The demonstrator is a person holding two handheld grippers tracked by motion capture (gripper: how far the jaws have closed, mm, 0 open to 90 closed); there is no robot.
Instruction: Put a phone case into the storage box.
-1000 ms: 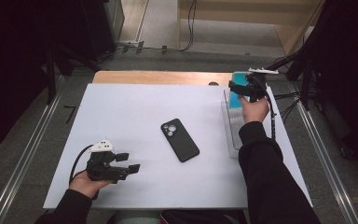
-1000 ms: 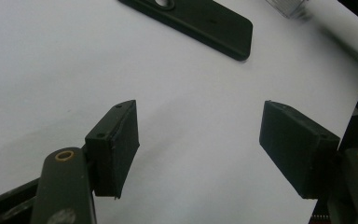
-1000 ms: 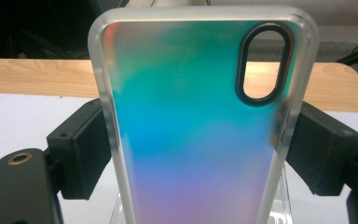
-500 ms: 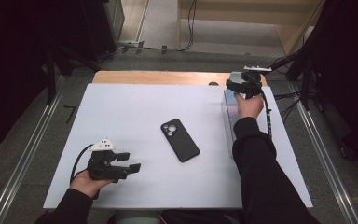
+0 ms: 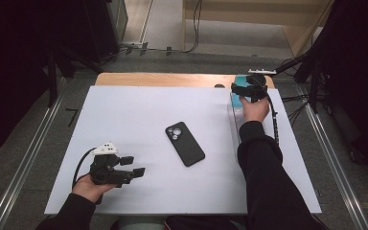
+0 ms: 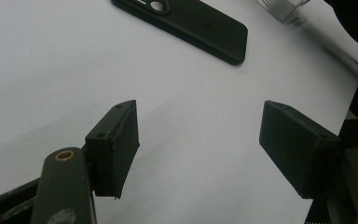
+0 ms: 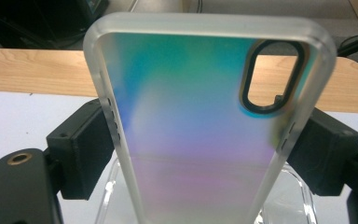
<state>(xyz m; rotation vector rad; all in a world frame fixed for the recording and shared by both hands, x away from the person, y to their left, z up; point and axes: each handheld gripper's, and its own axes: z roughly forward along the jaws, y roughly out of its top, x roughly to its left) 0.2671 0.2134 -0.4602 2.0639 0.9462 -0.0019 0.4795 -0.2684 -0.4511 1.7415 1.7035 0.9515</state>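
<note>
Gripping: right tool clenching on the two long edges of the phone case, translucent and iridescent, above the clear holder.
Changing: right hand having drifted leftward along the table's far right edge since a second ago, carrying the case with it; likely meaning the case already out of its holder and heading for the phone.
Pointing: case standing upright in the right gripper view, long axis running away from the tool, camera cut-out at the far end, hollow side facing the camera.
Locating: case riding over the far right part of the table, well apart from the black phone.
Lying: phone resting camera side up near the table's middle, long axis diagonal.
Waiting: left tool standing released, holding nothing, hovering at the near left.
</note>
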